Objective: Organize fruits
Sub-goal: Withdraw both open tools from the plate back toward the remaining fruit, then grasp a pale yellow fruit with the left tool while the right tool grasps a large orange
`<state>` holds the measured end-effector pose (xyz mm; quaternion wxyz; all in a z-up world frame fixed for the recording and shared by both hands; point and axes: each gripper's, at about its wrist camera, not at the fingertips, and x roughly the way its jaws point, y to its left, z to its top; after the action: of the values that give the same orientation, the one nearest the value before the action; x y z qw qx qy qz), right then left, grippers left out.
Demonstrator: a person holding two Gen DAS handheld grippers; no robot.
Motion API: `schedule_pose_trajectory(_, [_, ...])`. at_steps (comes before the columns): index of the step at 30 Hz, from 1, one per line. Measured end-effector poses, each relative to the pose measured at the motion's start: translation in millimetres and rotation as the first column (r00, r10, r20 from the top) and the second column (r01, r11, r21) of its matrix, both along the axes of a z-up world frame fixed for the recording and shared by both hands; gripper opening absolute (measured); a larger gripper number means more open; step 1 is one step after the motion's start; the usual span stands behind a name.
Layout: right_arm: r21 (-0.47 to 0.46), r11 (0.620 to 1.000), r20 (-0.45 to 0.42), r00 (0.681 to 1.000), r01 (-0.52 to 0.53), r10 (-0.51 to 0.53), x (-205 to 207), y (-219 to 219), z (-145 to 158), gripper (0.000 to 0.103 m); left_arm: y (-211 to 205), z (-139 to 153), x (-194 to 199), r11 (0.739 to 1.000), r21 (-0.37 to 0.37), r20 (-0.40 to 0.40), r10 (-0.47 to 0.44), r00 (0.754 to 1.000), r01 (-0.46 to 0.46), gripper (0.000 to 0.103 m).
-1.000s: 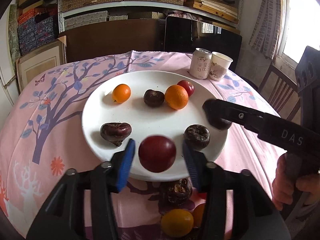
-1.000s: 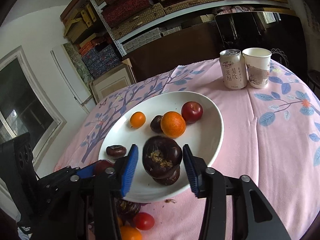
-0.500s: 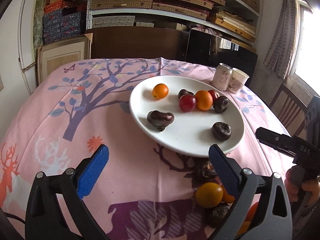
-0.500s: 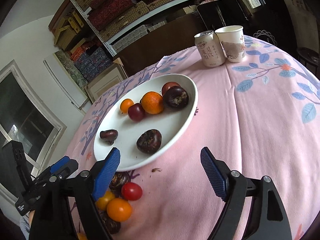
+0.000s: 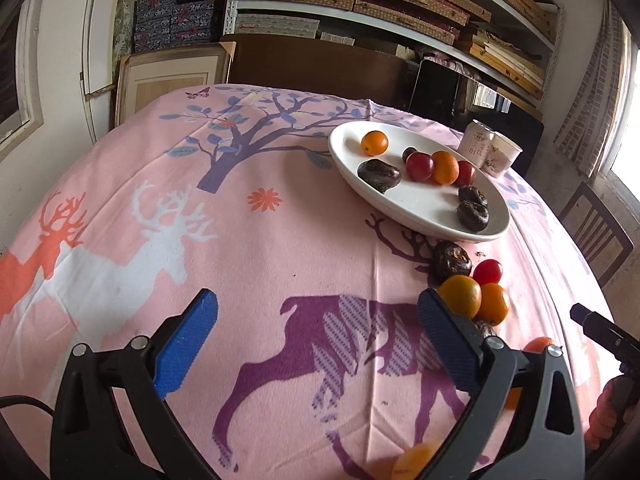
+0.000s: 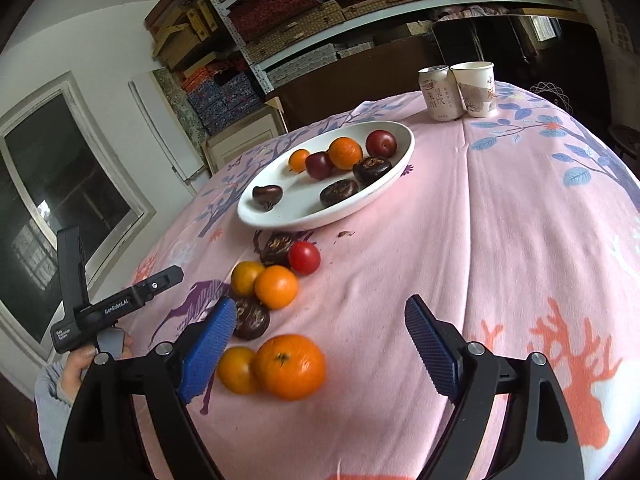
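Your right gripper (image 6: 316, 350) hangs with its blue-padded fingers (image 6: 208, 350) spread wide and holding nothing, just behind the large round orange tangerine (image 6: 290, 366) that lies on the pink printed cloth of the desk (image 6: 500, 220), touching a smaller yellow-orange citrus (image 6: 237, 370) on its left. Your left gripper (image 5: 318, 350) is equally wide open and empty over bare cloth, with the loose pile off to its right. The tangerine looks light and firm but with a thin, yielding peel, so close across its widest middle, stem end up, and squeeze only enough to stop it rolling; its round, smooth skin could squirt out of a pinch set too high. The dark wrinkled water chestnut (image 6: 250, 322) beside your left finger seems hard and rough, easy to grip, though it is partly hidden and I cannot be sure of its shape. The shallow white oval plate (image 6: 304, 216) farther back already holds several fruits and has room near its front rim.
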<state>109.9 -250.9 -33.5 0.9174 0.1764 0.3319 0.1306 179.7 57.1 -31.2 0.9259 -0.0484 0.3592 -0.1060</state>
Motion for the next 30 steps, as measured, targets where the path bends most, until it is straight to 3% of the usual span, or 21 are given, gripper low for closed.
schedule_pose_trajectory(5, [0.010,0.998,-0.008,0.998,-0.061,0.061,-14.9,6.2,0.1,0.087,8.3,10.5,-45.9,0.998,-0.048,0.076,-0.027,0.997,0.030,0.098])
schedule_pose_trajectory(8, [0.016,0.998,-0.053,0.996,-0.066,0.067,-9.9,6.6,-5.2,0.087,2.7,14.6,-69.4,0.996,-0.033,0.094,-0.078,0.993,0.081,0.098])
schedule_pose_trajectory(11, [0.029,0.998,-0.074,0.996,-0.051,0.053,-8.4,4.0,-8.6,0.087,-15.0,13.5,-85.0,0.983,0.042,0.068,-0.184,0.981,0.181,0.098])
schedule_pose_trajectory(14, [0.044,0.999,-0.097,0.995,-0.025,0.029,-6.1,-1.0,-13.2,0.087,-35.8,1.3,-94.4,0.950,0.172,-0.003,-0.264,0.965,0.260,0.098])
schedule_pose_trajectory(18, [0.051,0.998,-0.110,0.994,-0.022,0.028,-5.4,-1.9,-15.9,0.087,-50.3,-16.0,-97.6,0.912,0.282,-0.071,-0.290,0.954,0.298,0.098])
schedule_pose_trajectory(25, [0.052,0.998,-0.121,0.992,-0.017,0.024,-5.0,-2.4,-16.5,0.087,-55.8,-22.9,-92.0,0.896,0.288,-0.125,-0.315,0.941,0.338,0.098])
schedule_pose_trajectory(30, [0.054,0.998,-0.126,0.992,-0.015,0.022,-4.8,-2.8,-16.6,0.087,-61.6,-12.3,-83.1,0.899,0.274,-0.096,-0.326,0.940,0.340,0.094])
